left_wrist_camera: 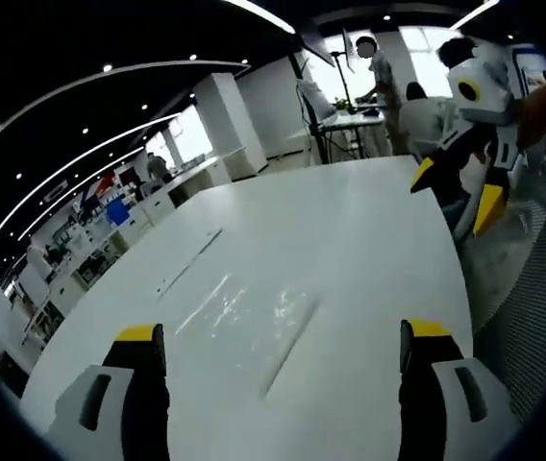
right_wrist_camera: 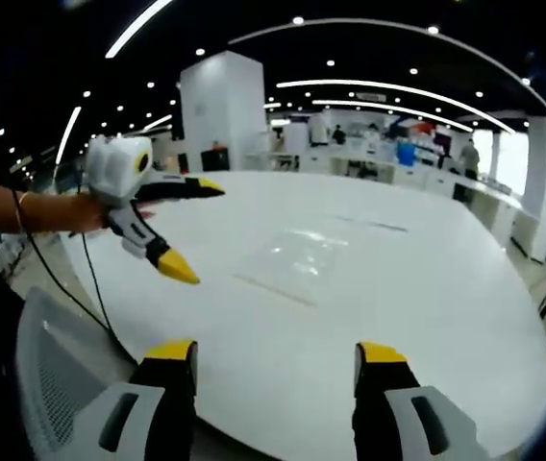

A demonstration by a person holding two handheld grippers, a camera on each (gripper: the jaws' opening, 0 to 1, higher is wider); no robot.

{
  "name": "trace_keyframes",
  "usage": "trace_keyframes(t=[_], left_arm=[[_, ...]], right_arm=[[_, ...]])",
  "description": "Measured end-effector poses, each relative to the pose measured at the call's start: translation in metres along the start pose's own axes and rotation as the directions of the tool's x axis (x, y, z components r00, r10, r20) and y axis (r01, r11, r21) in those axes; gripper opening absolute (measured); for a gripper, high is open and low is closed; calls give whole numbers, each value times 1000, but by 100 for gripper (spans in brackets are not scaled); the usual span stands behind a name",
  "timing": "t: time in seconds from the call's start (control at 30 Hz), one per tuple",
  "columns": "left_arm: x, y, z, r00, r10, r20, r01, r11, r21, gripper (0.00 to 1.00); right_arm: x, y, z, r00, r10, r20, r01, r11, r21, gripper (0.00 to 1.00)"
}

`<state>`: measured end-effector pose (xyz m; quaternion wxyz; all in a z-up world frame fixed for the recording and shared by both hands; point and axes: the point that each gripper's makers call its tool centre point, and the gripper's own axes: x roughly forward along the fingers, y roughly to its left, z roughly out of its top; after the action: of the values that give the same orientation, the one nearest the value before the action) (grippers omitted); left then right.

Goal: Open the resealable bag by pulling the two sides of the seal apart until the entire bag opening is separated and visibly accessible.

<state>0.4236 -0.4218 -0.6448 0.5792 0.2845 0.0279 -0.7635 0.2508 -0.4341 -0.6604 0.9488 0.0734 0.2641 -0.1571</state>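
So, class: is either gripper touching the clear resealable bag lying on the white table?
Apart. Right gripper view shows bare table between the bag and both the left gripper and right gripper.

We can hardly see the clear bag (left_wrist_camera: pixel 244 322) on the white table (left_wrist_camera: pixel 350 221); its seal is too faint to tell open from closed. The people (left_wrist_camera: pixel 381 82) far away are too small and blurry to make out.
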Motion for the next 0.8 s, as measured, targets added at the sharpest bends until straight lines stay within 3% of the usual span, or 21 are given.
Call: trace_keyframes(t=[0.17, 0.37, 0.63, 0.8], left_arm=[[-17, -6, 0, 999, 42, 15, -41, 998, -55, 100], [-40, -17, -5, 996, 71, 55, -59, 980, -193, 100], [-63, -28, -22, 992, 115, 42, -98, 953, -286, 100], [-71, -46, -35, 995, 98, 7, -91, 945, -314, 100]], right_arm=[[-1, -1, 3, 999, -17, 36, 17, 1000, 6, 80], [-1, -3, 19, 991, -39, 125, 38, 999, 5, 99], [-3, 1, 18, 989, -18, 148, 16, 1000, 11, 98], [-3, 5, 10, 990, 3, 139, -6, 1000, 24, 97]])
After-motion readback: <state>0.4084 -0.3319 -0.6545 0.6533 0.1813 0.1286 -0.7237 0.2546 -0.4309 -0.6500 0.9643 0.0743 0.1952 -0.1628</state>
